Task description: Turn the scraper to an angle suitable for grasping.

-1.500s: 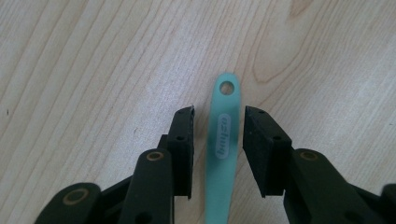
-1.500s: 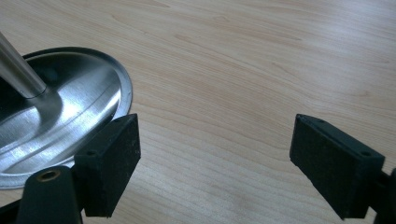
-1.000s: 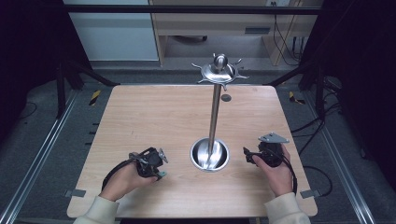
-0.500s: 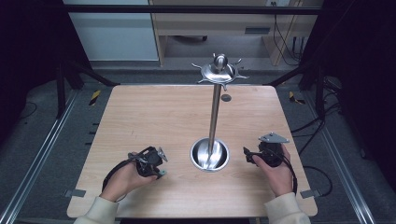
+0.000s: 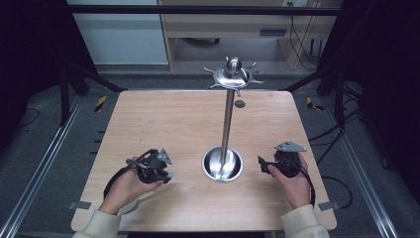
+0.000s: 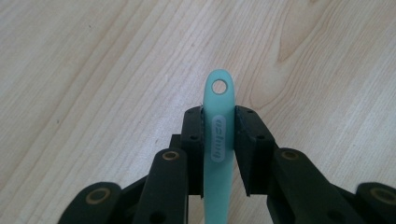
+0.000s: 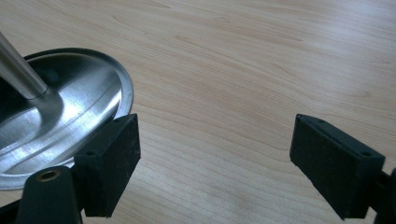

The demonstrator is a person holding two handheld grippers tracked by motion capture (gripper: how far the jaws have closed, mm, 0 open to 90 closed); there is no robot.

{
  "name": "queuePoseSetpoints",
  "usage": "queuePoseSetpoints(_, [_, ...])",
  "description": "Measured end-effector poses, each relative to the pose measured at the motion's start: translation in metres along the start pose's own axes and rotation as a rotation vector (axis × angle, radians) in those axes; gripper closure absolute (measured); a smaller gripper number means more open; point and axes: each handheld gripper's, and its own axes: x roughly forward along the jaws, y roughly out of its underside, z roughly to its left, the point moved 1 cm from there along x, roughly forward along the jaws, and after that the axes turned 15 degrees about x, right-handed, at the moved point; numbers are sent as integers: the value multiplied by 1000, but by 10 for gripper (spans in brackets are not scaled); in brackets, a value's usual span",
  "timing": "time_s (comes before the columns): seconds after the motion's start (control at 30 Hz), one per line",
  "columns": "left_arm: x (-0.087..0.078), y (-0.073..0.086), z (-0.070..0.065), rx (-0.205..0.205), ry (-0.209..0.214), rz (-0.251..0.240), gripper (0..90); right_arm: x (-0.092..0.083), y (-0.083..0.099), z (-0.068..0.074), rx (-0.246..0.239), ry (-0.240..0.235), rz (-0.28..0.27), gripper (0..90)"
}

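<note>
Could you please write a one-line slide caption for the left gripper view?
Left gripper fingers clamp a mint-green utensil handle, its hanging hole beyond them, over the wooden table.

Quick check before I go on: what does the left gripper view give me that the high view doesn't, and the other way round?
Left gripper view: the mint-green handle has a hanging hole at its tip and a grey label, and both pads press its sides. The jaws have just been closing on it.

High view: the steel stand with its hooked top and round base, the right gripper, and both hands.

Both: the left gripper holding the handle over the wooden table.
</note>
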Motion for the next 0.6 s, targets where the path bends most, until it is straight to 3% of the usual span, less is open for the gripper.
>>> queuePoseSetpoints(0.3, [-14,-3,-1,-1,-31,-37,741,0,0,0,-1,0,0,164])
queuePoseSetpoints(0.6, [-37,-8,-3,5,-75,-104,743,0,0,0,0,1,1,164])
